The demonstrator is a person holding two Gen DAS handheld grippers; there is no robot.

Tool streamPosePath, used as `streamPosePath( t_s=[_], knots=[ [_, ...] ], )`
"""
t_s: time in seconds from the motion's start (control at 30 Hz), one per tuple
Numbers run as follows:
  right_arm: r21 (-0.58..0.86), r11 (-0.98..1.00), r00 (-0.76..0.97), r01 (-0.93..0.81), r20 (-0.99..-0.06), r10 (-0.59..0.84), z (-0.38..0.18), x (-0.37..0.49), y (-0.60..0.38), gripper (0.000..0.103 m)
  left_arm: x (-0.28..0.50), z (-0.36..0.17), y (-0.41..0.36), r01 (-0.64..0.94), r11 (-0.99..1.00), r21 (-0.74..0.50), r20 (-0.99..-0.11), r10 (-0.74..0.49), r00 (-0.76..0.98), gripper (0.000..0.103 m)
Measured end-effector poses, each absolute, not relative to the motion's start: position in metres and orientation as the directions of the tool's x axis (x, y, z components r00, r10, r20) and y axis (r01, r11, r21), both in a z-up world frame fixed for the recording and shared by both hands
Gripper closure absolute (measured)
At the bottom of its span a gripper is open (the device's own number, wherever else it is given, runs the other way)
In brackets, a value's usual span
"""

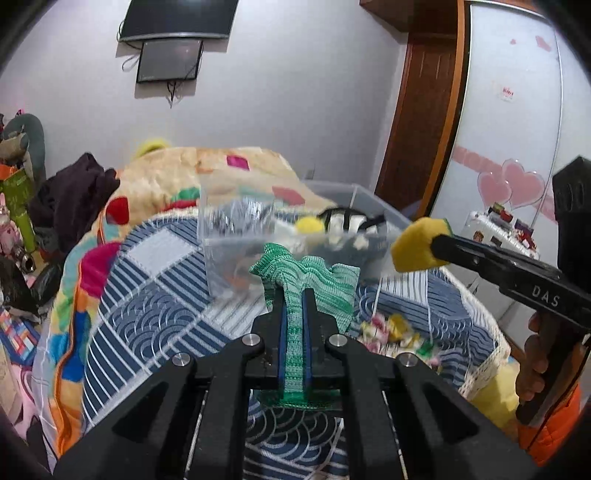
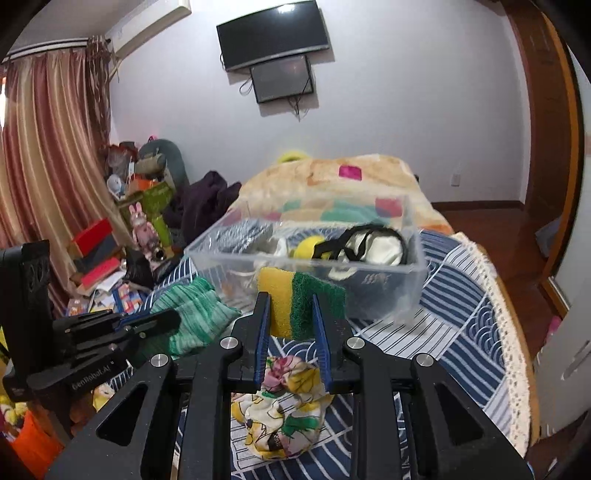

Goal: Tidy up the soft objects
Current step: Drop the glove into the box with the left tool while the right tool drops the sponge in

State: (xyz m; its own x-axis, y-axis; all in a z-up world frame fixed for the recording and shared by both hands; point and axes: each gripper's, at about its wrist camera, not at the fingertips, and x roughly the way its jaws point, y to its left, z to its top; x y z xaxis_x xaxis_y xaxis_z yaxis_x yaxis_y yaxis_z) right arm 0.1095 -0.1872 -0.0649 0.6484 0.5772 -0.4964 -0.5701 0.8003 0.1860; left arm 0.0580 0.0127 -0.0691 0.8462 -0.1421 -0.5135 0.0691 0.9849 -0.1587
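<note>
To finish well, each load should be carried above the clear bin point(image 2: 384, 258) on the bed point(image 2: 461, 295) before release: the left gripper point(image 1: 294, 295), fingers pinching the green knitted cloth point(image 1: 306, 275), and the right gripper point(image 2: 291, 306), fingers clamping the yellow-green sponge point(image 2: 295, 295), both seemingly just short of the bin.

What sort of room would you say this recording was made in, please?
Most likely a home bedroom: a bed with a patchwork quilt and fleece blanket, a wall-mounted TV, and pink curtains at the side.
</note>
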Motion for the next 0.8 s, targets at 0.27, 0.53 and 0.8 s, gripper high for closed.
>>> streamPosePath(
  t_s=[0.27, 0.53, 0.8],
  knots=[
    [0.156, 0.824, 0.709, -0.545, -0.438, 0.553, -0.038, 0.114, -0.195, 0.083, 0.086, -0.038, 0.012, 0.067, 0.989, -0.132, -0.453, -0.120, 0.883, 0.097],
    [0.092, 0.859, 0.766, -0.503, -0.414, 0.492, -0.026, 0.135, -0.187, 0.083, 0.125, -0.028, 0.006, 0.036, 0.992, -0.121, -0.431, -0.085, 0.898, 0.097],
    [0.068, 0.881, 0.765, -0.469, -0.467, 0.443, -0.043, 0.163, -0.172, 0.083, 0.167, -0.044, 0.007, 0.006, 0.991, -0.136, -0.478, -0.071, 0.876, 0.097]
  ],
)
